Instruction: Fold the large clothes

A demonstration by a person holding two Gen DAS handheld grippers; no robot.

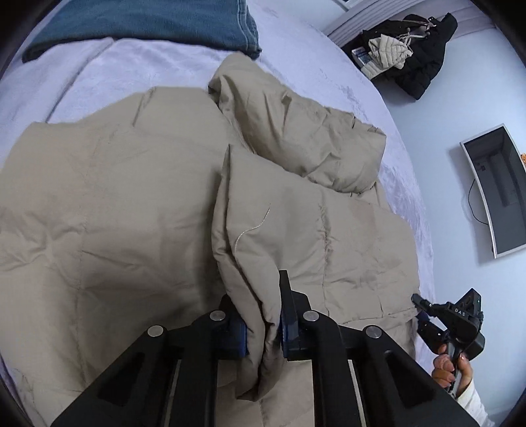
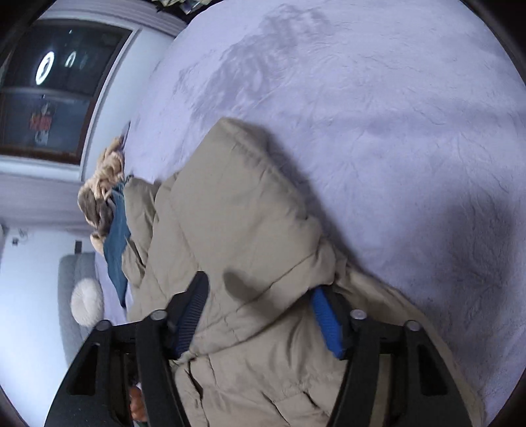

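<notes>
Left wrist view: beige puffer jacket point(image 1: 115, 203) lies spread on the bed point(image 1: 98, 69), which has a pale lavender cover. Left gripper point(image 1: 263, 323) has its fingers point(image 1: 289, 315) closed on a raised fold of the jacket's near edge. Folded blue jeans point(image 1: 148, 23) sit on the bed beyond the jacket. Right gripper point(image 1: 419, 307), held in a hand point(image 1: 448, 364), is at the jacket's right corner; grip is not readable from here. A dark coat pile point(image 1: 417, 52) lies off the bed, beyond the jacket.

Right wrist view: right gripper point(image 2: 259, 315) fingers point(image 2: 325, 323) stand wide, pressing both sides of a thick bundle of the jacket. Jeans and a fur-trimmed item point(image 2: 102, 190) lie left of the jacket.
</notes>
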